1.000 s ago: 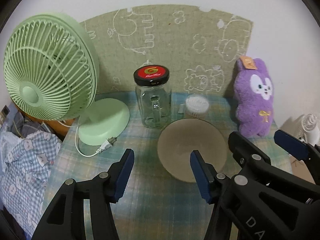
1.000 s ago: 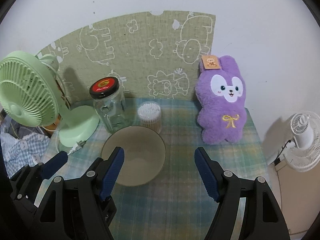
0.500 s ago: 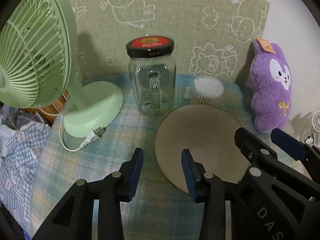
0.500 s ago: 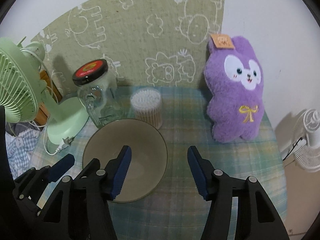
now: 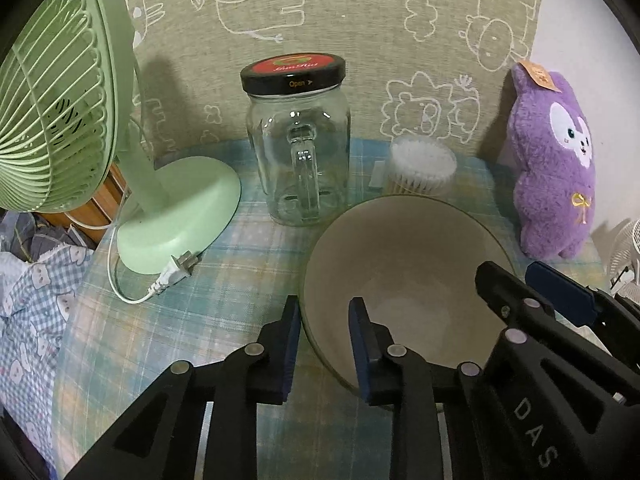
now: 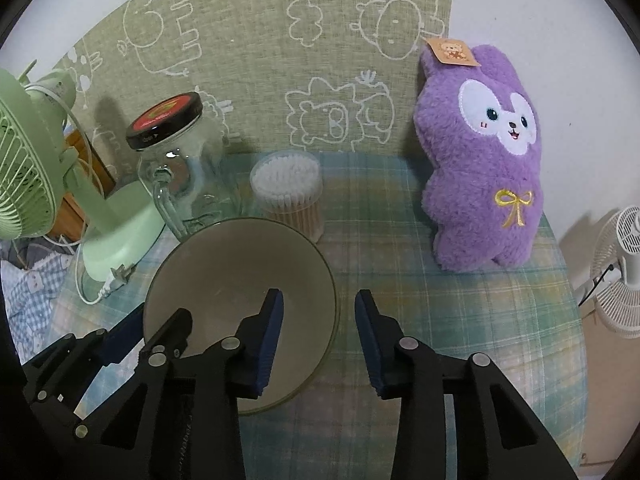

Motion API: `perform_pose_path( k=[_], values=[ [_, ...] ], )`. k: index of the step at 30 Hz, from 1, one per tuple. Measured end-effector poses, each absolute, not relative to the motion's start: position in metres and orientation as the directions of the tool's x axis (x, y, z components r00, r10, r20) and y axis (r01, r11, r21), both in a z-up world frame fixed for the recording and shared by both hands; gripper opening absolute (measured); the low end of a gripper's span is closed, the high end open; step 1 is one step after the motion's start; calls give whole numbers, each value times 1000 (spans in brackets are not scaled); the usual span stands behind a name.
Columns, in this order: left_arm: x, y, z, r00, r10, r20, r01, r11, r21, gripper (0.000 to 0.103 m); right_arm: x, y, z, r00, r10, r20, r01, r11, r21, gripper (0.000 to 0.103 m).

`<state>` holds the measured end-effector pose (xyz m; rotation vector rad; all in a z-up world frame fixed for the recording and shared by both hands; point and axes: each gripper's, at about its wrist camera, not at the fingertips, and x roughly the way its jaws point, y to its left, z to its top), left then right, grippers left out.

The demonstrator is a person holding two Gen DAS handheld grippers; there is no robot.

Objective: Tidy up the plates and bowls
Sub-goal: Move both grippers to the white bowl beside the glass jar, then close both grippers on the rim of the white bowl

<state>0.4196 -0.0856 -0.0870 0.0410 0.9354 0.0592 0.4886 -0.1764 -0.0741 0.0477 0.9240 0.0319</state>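
Nearest, the left claw (image 5: 322,316) straddles the left rim of the grey bowl (image 5: 404,264), one finger outside, one inside, its jaws closing and narrower than a second ago, with a gap still showing between the pads and the rim. The right claw (image 6: 319,312) brackets the bowl's right rim in the same way, also closing, its pads clear of the wall. Both sit lower and nearer the bowl than before. The bowl stands upright, mouth up, on the checked surface (image 6: 440,320); being round, it has no long axis. Just behind the bowl stand a lidded glass jar (image 5: 298,152), handle turned toward the camera, and a tub of cotton swabs (image 6: 288,192). Left of the bowl is a green fan (image 5: 60,120), its plug (image 5: 176,272) loose on the cloth. Right of the bowl, well apart, a purple plush (image 6: 484,176) leans at the wall.
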Motion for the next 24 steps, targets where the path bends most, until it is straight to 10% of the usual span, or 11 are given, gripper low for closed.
perform_pose_path(
  k=[24],
  values=[
    [428, -85, -91, 610, 101, -786, -22, 994, 110, 11, 504, -177, -89, 592, 9, -806, 16, 1000, 23, 13]
  ],
)
